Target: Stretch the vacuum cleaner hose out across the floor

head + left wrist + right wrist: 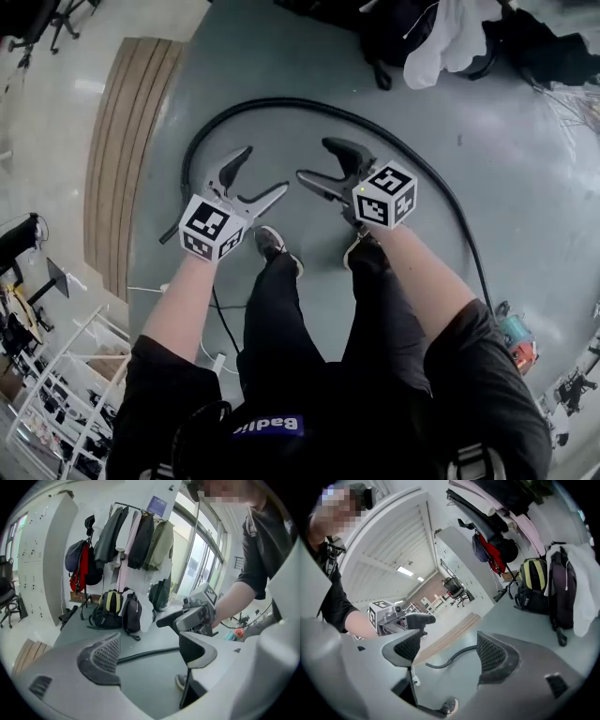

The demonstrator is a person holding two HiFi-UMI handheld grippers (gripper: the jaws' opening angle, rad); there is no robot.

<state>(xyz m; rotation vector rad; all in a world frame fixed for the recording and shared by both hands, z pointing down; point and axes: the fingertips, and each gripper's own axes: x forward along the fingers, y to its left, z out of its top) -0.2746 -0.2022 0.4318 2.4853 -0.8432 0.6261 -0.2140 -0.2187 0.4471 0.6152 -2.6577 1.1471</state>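
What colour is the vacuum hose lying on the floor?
Black; the hose shows best in the head view, curving in front of both grippers.

Steeply down from the head onto the floor (525, 187); low and forward along left claw (265, 169) and right claw (315, 159), sharing hose (150, 654) and backpacks (115, 609).

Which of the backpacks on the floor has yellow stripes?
The striped backpack, at the left in the left gripper view; the black backpack beside it shows no yellow.
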